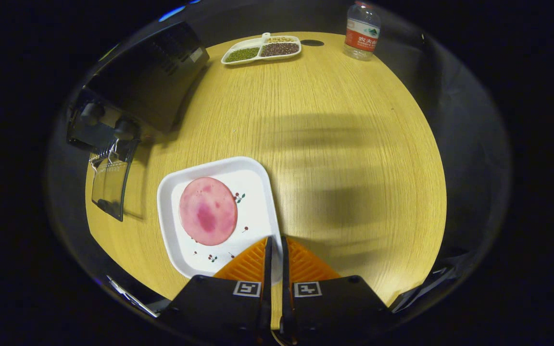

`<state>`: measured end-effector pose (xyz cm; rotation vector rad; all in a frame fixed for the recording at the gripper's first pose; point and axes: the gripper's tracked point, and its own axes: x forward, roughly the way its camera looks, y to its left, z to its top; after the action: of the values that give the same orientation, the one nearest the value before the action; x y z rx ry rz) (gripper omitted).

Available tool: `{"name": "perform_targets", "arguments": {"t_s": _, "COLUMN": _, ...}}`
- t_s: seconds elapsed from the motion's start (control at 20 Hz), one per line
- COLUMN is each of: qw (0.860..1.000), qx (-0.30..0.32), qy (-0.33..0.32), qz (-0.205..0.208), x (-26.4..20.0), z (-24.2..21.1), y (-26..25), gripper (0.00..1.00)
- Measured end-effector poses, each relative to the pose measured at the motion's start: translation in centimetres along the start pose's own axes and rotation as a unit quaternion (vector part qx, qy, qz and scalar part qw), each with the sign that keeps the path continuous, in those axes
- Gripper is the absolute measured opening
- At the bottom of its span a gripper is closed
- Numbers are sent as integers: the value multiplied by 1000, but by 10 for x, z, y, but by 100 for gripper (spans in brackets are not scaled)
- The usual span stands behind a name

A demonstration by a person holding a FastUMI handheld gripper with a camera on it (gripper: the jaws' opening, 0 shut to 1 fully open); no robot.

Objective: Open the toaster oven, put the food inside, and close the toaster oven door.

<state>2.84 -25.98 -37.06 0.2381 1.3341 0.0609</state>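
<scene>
A round pink slice of food (207,210) lies on a white square plate (256,202) on the wooden table. My gripper (275,239) hangs over the plate's near right corner, fingers drawn together with only a thin slit between them. Part of the plate's rim shows through that slit, and I see nothing pinched between the fingers. Beyond the plate to the left stands the black toaster oven (147,81), its two knobs facing me. Its glass door (109,188) is folded down flat onto the table, so the oven is open.
At the far side of the table (354,144) are a white divided dish of beans and grains (260,49) and a water bottle (362,31). Shadows fall across the table to the right of the plate.
</scene>
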Motion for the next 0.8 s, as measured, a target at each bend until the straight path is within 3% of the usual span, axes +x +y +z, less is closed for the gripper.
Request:
{"name": "perform_targets", "arguments": {"t_s": 0.05, "qw": 1000, "qx": 4, "qy": -4, "qz": 9, "x": -4, "z": 1, "y": 1, "gripper": 4}}
{"name": "perform_targets", "arguments": {"t_s": 0.15, "qw": 1000, "qx": -9, "qy": -5, "qz": 21, "x": -3, "z": 1, "y": 2, "gripper": 2}}
{"name": "perform_targets", "arguments": {"t_s": 0.5, "qw": 999, "qx": 23, "qy": -8, "qz": 48, "x": -4, "z": -2, "y": 9, "gripper": 1}}
{"name": "perform_targets", "arguments": {"t_s": 0.8, "qw": 991, "qx": 87, "qy": -45, "qz": 91, "x": -35, "z": -4, "y": 36, "gripper": 1}}
